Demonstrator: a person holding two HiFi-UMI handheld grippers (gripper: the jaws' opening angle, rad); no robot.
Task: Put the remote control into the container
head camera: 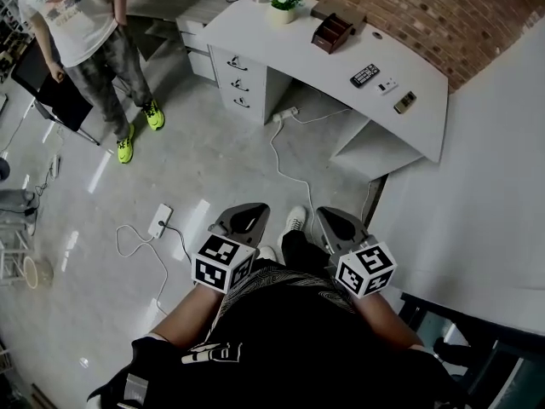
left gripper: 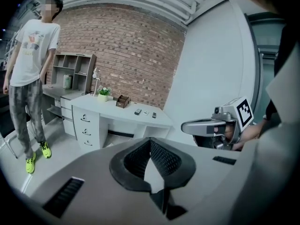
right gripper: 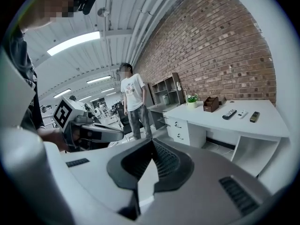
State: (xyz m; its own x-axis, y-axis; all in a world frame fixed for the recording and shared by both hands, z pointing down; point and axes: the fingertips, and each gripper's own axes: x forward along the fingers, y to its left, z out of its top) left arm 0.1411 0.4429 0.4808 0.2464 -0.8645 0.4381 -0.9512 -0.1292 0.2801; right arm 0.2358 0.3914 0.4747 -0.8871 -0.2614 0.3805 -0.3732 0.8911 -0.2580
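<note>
You're standing in an office: a white table with 3 drawers, a brick wall, open shelving, strip lights overhead.

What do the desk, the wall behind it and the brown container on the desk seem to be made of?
The desk: probably laminated board, smooth matte white top. The wall: bare red brick, mortar joints visible. The container: likely wood, dark brown with compartments; too small to be sure.

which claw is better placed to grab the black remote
Right, slightly: the black rectangular remote control lies ahead of the right claw, while the left claw stands further aside. Both are shut, empty and far off.
</note>
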